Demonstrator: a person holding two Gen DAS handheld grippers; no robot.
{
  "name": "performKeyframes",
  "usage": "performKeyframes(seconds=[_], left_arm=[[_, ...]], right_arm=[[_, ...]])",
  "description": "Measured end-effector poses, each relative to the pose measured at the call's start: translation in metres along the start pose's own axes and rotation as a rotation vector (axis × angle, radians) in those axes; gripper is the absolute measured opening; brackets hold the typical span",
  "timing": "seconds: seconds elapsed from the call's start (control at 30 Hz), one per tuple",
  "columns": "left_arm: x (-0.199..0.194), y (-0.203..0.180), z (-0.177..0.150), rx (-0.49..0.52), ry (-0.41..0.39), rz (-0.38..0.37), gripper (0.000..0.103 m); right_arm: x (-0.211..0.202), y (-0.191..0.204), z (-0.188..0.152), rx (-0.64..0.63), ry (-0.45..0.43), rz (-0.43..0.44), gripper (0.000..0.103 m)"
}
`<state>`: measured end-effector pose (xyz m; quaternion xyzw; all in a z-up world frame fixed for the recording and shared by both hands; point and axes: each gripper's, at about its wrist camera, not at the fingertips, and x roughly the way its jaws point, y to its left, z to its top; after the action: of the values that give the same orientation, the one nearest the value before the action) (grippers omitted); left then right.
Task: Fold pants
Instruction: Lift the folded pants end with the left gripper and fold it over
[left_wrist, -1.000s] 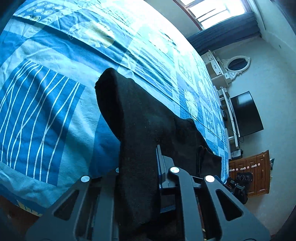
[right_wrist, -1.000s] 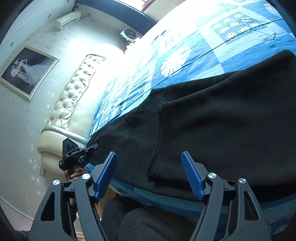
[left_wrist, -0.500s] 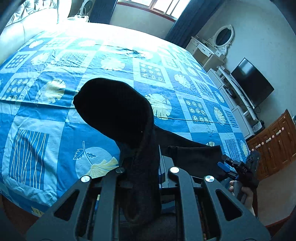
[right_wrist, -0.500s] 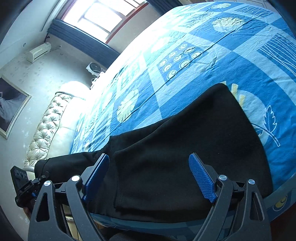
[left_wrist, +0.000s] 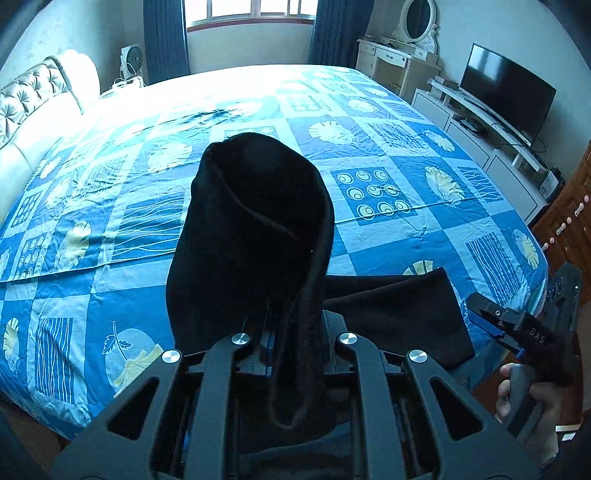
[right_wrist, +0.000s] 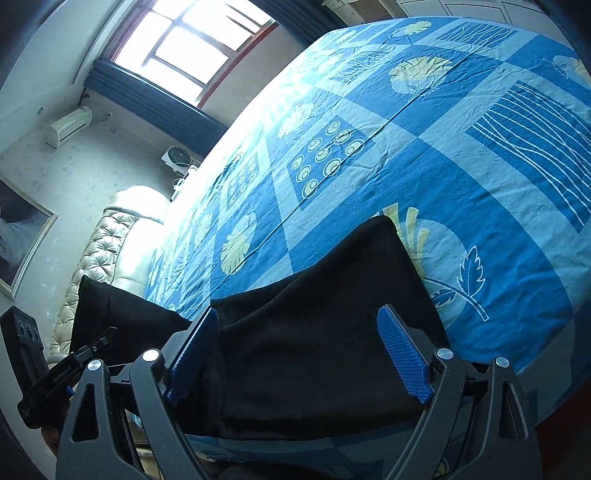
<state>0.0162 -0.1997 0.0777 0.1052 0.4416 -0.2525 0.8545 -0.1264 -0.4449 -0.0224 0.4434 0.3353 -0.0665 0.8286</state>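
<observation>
Blue patchwork bedding (left_wrist: 388, 236) covered the bed where the black pants (right_wrist: 325, 332) lay at its near edge, one end lifted and pinched in the left gripper (left_wrist: 291, 332), while the right gripper (right_wrist: 295, 354) hovered over them, jaws spread.

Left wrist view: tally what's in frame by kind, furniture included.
Black pants: 1
Hand-held gripper: 2 (left, right)
Bed: 1
TV: 1
Oval mirror: 1
Fan: 1
Total: 7
</observation>
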Motion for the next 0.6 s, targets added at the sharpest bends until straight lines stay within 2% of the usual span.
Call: performKeyframes(seconds=[0.27,0.47,0.6], left_arm=[[0.049,-0.062,-0.011,0.096,0.041,0.103,0.014],[0.079,-0.088,-0.025,0.135,0.070,0.156,0.014],[0.094,-0.094,-0.033,0.131,0.093,0.166,0.014]], right_arm=[[-0.020,-0.034,0.008,0.044,-0.029,0.000,0.087],[-0.020,-0.056,0.004,0.097,-0.020,0.008,0.087],[-0.018,-0.064,0.001,0.114,-0.007,0.015,0.087]])
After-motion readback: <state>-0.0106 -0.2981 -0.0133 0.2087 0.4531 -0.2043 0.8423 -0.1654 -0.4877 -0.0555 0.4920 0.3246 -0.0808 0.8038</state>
